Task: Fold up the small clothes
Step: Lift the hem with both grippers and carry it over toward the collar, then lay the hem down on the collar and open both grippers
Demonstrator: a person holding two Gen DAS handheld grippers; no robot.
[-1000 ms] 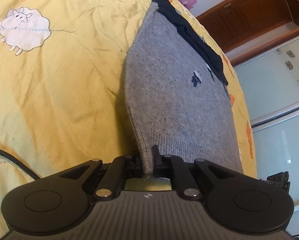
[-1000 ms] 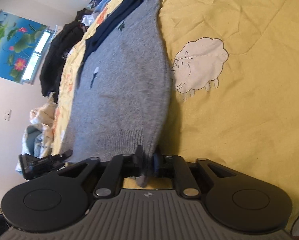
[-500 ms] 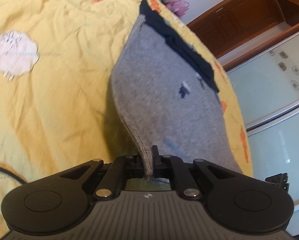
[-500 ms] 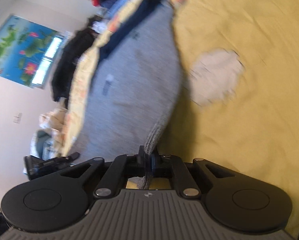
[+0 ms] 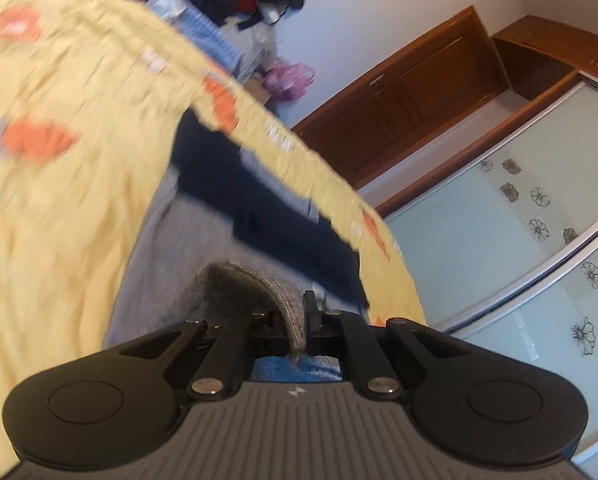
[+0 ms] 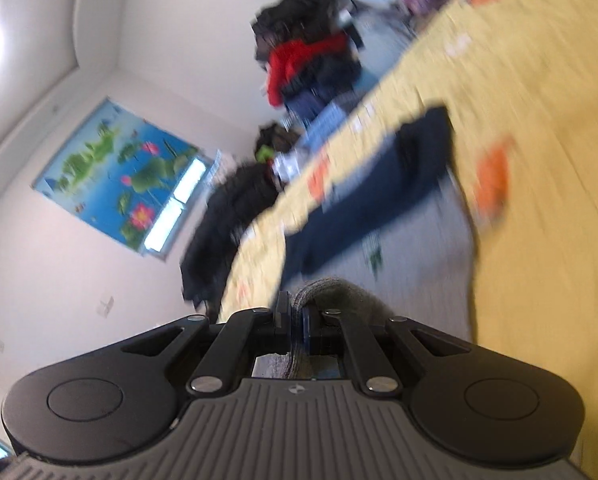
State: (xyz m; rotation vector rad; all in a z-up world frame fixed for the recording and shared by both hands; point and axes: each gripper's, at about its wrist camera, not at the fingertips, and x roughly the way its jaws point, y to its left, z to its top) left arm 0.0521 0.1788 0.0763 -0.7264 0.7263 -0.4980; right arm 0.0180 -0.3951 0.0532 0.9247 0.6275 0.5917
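Grey knit sweater point(image 5: 171, 264) — hem pinched by left gripper point(image 5: 297, 312) and right gripper point(image 6: 295, 316), long axis running away toward navy collar point(image 5: 259, 200) — on yellow quilt point(image 5: 59, 200).

Grey sweater point(image 5: 235, 292) hem between fingers point(image 5: 310, 308)

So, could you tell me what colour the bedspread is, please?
Yellow with orange patches; the bedspread shows best in the left wrist view.

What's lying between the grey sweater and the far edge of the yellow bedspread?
A dark navy garment lies across that stretch, beyond the grey sweater and short of the yellow bedspread edge. Both wrist views show it, though blurred.
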